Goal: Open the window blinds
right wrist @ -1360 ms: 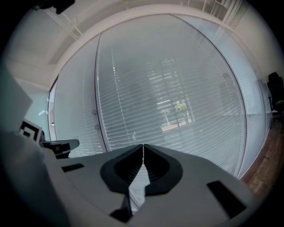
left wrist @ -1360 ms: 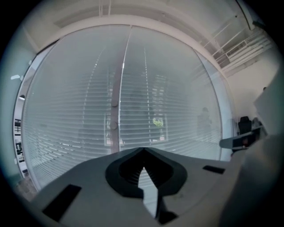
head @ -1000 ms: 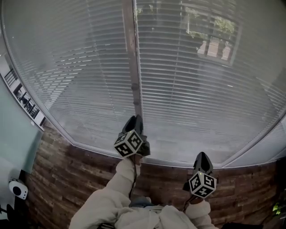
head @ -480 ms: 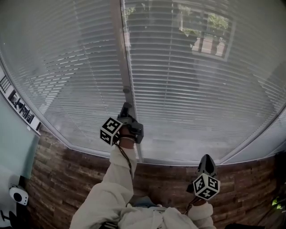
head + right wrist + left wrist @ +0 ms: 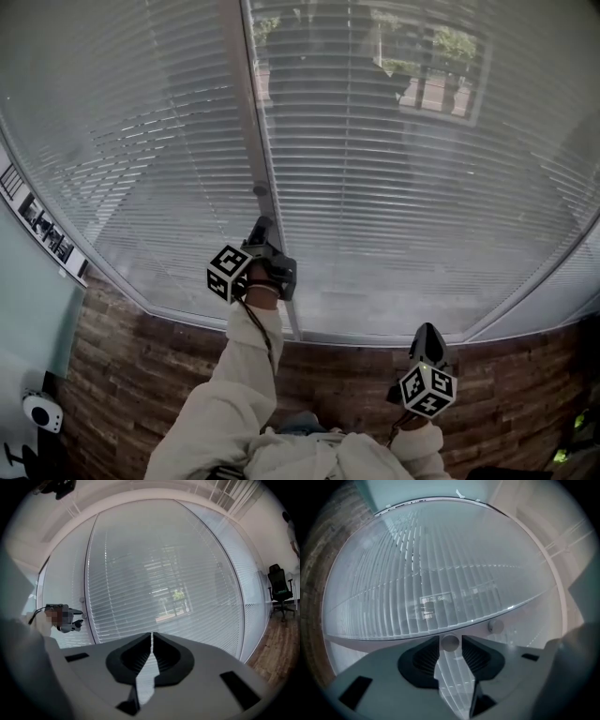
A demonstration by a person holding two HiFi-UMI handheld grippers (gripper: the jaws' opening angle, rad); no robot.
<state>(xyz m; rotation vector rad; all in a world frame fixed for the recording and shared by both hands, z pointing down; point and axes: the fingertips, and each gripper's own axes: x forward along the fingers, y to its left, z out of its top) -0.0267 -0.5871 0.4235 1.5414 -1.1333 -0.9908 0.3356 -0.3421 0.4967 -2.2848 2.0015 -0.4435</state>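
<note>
The window blinds (image 5: 403, 187) hang with slats only partly tilted, a little daylight coming through. Their small round knob (image 5: 450, 642) sits on the frame post (image 5: 246, 112), so the left gripper (image 5: 263, 228) is held level against it. Its jaws have just been opening and stand apart around the knob, apparently not yet pinching it. The right gripper (image 5: 427, 332) waits low, jaws together and empty. A second ago the left gripper was lower on the post and not rolled over.

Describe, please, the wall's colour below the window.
The wall is reddish-brown brick, clearest in head view.
</note>
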